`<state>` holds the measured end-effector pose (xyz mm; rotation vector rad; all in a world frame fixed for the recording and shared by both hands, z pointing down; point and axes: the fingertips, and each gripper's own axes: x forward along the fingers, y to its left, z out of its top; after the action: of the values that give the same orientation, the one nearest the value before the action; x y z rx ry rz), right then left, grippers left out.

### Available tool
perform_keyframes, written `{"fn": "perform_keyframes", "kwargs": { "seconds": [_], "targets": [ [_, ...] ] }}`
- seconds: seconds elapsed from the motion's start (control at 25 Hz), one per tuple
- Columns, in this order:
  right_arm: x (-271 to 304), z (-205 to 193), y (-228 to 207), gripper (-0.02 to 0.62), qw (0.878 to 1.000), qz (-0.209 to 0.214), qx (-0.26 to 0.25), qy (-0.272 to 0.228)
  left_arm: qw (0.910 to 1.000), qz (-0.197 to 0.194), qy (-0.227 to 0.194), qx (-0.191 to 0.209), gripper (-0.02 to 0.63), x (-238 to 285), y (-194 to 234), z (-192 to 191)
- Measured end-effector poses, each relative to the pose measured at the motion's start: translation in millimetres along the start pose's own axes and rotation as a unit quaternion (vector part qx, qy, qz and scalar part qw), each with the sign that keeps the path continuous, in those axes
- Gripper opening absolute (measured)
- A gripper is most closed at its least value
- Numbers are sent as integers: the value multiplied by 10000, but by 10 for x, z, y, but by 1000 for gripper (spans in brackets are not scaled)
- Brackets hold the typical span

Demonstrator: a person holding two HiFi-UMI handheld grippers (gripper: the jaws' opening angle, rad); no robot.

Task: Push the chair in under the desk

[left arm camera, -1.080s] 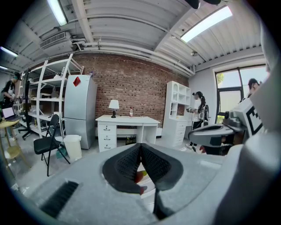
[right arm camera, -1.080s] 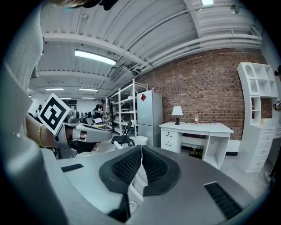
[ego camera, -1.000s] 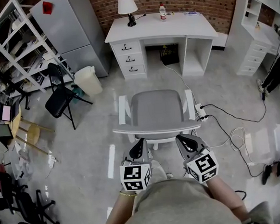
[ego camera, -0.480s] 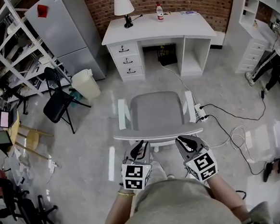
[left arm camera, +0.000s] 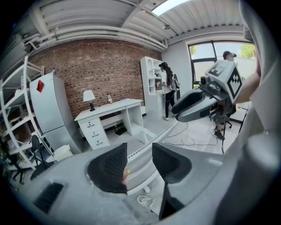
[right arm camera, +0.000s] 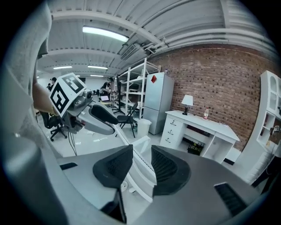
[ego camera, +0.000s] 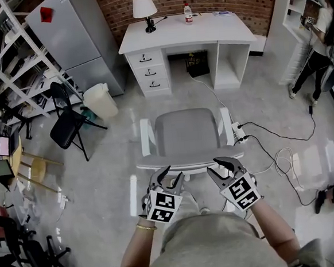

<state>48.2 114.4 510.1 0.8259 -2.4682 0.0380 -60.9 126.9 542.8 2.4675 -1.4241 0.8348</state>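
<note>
Left gripper view puts the left gripper (left arm camera: 139, 149) right on the job: jaws opening, the backrest rim (left arm camera: 154, 139) running through the gap, pads clear of it. The right gripper (right arm camera: 142, 151) is likewise opening round that same rim, nothing clamped. Further out, the chair (ego camera: 187, 131) stands on open floor, well apart from the desk (ego camera: 216, 33), seat facing it. My read: bear on the rim evenly with both grippers, push straight so it doesn't swivel, and mind the power strip (ego camera: 238, 133) and cable (ego camera: 275, 150) near the right armrest
</note>
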Motion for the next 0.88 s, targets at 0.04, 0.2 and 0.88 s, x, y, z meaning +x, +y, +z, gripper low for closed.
{"fn": "perform_keyframes", "kwargs": {
  "seconds": [0.04,0.2,0.88],
  "targets": [
    [13,-15,0,109,9999,33,-110,78,9998,-56,91,142,172,14,-3,-15],
    [73,-94,5,109,9967,207,-643,439,9967,-235,421,655,173,83,16,-84],
    [346,-454,36,109,9401,940,-2734,1809,9429,-819,1420,2899,173,346,72,-348]
  ]
}}
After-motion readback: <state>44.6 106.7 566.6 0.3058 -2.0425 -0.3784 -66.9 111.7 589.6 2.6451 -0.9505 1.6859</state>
